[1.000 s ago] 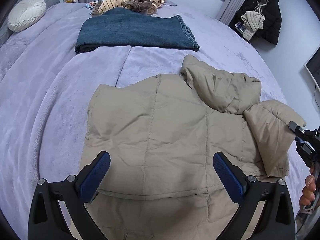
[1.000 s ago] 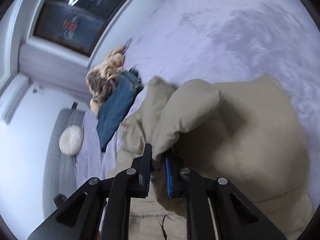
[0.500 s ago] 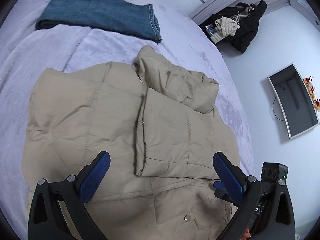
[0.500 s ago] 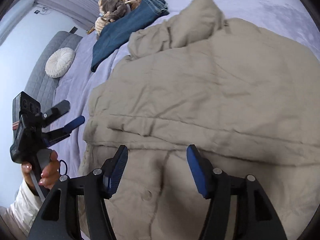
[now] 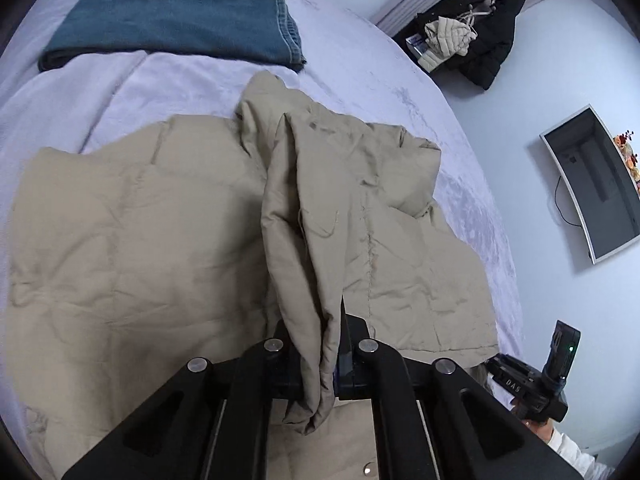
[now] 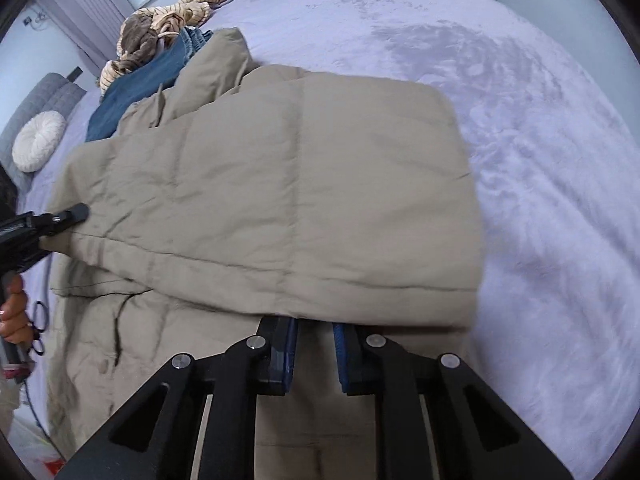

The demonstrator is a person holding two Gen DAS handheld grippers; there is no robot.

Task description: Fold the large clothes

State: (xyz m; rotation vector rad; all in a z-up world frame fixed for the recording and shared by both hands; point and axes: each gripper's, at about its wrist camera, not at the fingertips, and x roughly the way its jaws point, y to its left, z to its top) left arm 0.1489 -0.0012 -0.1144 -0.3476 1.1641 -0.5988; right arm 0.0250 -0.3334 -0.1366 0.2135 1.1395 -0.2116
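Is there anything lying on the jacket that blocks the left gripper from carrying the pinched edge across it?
Nothing visible does. The left gripper is shut on the jacket, whose surface is bare; the jeans lie apart.

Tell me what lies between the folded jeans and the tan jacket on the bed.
Left wrist view: only bare lavender bedspread separates the jeans from the jacket; the jacket's raised collar comes nearest the jeans' hem.
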